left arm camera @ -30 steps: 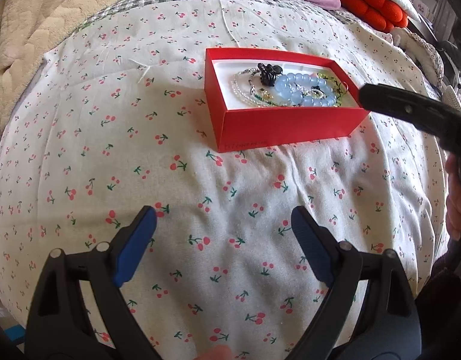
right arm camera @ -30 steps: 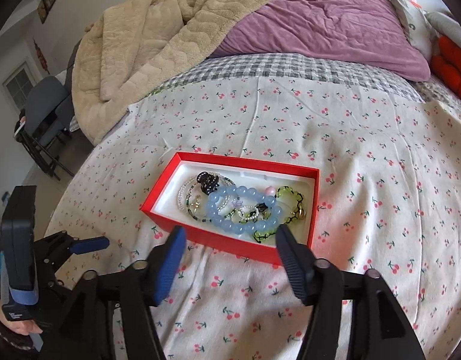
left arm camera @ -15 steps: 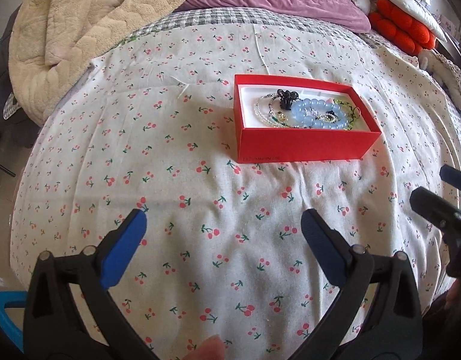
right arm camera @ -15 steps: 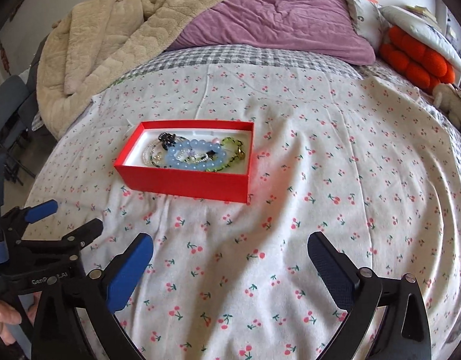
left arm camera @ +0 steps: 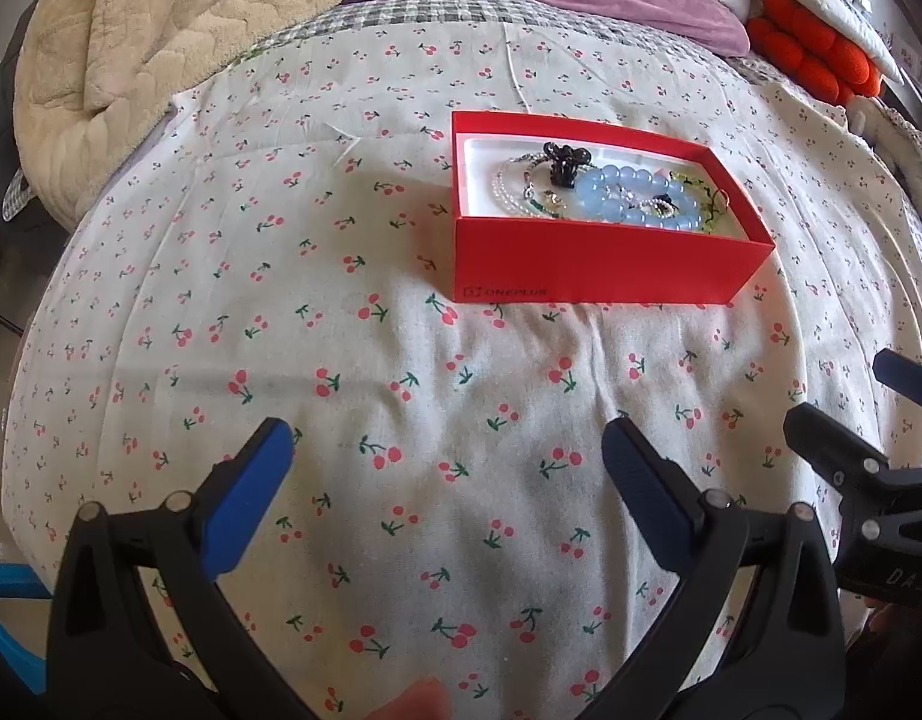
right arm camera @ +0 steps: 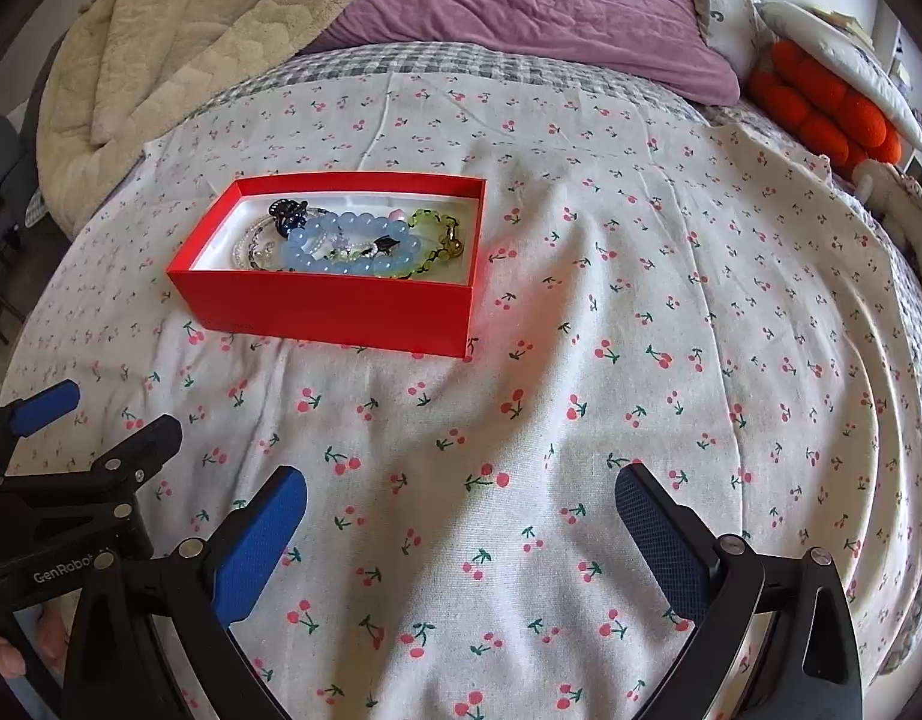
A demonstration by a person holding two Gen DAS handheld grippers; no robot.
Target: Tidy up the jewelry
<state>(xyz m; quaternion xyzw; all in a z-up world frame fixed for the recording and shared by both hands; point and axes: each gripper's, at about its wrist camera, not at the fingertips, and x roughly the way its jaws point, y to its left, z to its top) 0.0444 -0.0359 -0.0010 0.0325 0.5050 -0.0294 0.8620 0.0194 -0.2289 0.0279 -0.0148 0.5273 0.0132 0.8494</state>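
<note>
Since the earlier frames, both grippers have been drawn back from the red box (right arm camera: 335,276) and their jaws spread wider. The left gripper (left arm camera: 446,450) and the right gripper (right arm camera: 461,495) are held over the cherry-print sheet (right arm camera: 610,420), jaws wide apart with nothing between them. Beyond them, the open box is seen resting on the sheet, its white inside filled with a blue bead bracelet (right arm camera: 347,246), a green chain bracelet (right arm camera: 434,234), a clear bead strand (left arm camera: 508,189) and a dark clip (left arm camera: 562,159). Farther back, a purple pillow (right arm camera: 532,6) and a beige blanket (left arm camera: 149,30) are found.
</note>
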